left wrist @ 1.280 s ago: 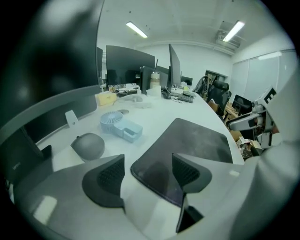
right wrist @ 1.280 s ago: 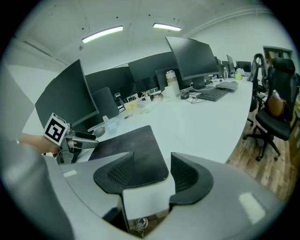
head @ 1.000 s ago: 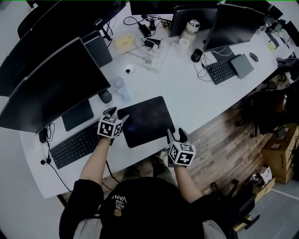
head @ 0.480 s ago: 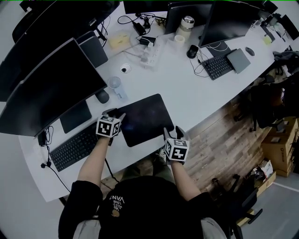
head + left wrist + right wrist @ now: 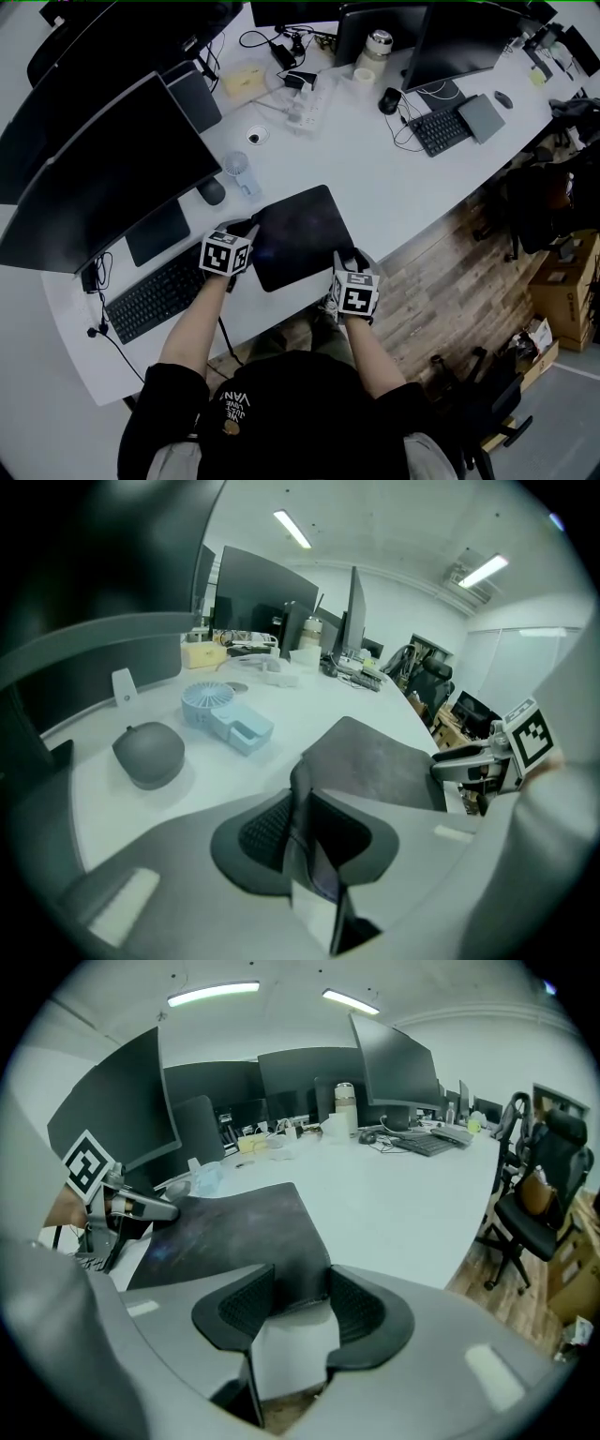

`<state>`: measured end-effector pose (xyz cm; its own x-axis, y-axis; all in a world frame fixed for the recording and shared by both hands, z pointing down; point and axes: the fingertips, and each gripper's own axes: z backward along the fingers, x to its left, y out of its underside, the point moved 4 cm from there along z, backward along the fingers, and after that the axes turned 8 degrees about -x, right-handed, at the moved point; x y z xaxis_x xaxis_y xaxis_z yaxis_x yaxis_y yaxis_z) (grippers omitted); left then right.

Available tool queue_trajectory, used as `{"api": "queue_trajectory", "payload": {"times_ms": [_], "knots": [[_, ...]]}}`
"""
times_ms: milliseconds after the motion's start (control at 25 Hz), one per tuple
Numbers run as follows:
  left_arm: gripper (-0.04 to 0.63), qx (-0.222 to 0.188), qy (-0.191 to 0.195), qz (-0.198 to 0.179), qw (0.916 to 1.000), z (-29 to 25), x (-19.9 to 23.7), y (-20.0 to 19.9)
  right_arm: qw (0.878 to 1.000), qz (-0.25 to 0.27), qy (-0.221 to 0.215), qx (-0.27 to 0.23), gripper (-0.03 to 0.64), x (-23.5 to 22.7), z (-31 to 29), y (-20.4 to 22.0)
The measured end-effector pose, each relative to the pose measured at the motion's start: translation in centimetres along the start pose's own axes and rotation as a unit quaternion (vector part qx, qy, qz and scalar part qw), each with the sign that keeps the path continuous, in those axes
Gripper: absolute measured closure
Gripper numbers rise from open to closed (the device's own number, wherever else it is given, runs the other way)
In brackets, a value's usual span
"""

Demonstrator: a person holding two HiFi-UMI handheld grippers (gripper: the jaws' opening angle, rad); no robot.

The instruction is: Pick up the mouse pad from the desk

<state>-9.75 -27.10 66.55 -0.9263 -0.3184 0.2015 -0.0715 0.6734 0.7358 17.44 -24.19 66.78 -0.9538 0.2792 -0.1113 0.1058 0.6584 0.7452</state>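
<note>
The dark mouse pad point(image 5: 298, 234) lies on the white desk point(image 5: 403, 192) just ahead of me. My left gripper point(image 5: 247, 232) is at its left edge. In the left gripper view the jaws are closing and pinch that edge of the mouse pad point(image 5: 384, 761), which stands bent up between the left gripper point(image 5: 305, 803) pads. My right gripper point(image 5: 346, 262) is at the pad's near right corner. In the right gripper view the mouse pad point(image 5: 234, 1227) corner sits between the wide jaws of the right gripper point(image 5: 300, 1302), which are closing without touching it.
A grey mouse point(image 5: 148, 752) and a light blue handheld fan point(image 5: 220, 714) lie just left of the pad. A keyboard point(image 5: 155, 295) and large monitors point(image 5: 103, 178) fill the left. The desk's front edge runs right behind the pad, with a chair point(image 5: 530, 1204) beyond.
The left jaws have gone from wide to pinched on the pad's left edge, which now bends up. The right gripper has crept forward over the pad's near right corner.
</note>
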Motion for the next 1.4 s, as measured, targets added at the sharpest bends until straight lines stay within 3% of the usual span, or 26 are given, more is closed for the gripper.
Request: {"api": "queue_trajectory", "payload": {"times_ms": [160,320,880,1400], "knots": [[0.534,-0.009,-0.003,0.006,0.9999,0.3,-0.1,-0.2,1.000,-0.007,-0.018,-0.007,0.508,0.6,0.0,-0.2],[0.538,-0.019,0.006,0.008,0.9998,0.8,-0.5,-0.7,0.999,-0.018,-0.025,-0.026,0.562,1.0,0.6,-0.9],[0.543,-0.079,0.048,0.007,0.9957,4.3,-2.4,-3.6,0.995,-0.034,-0.023,-0.087,0.577,1.9,4.7,-3.7],[0.543,-0.174,0.090,-0.025,0.9803,11.7,-4.6,-7.5,0.983,-0.049,-0.008,-0.177,0.577,3.4,11.7,-6.8]]}}
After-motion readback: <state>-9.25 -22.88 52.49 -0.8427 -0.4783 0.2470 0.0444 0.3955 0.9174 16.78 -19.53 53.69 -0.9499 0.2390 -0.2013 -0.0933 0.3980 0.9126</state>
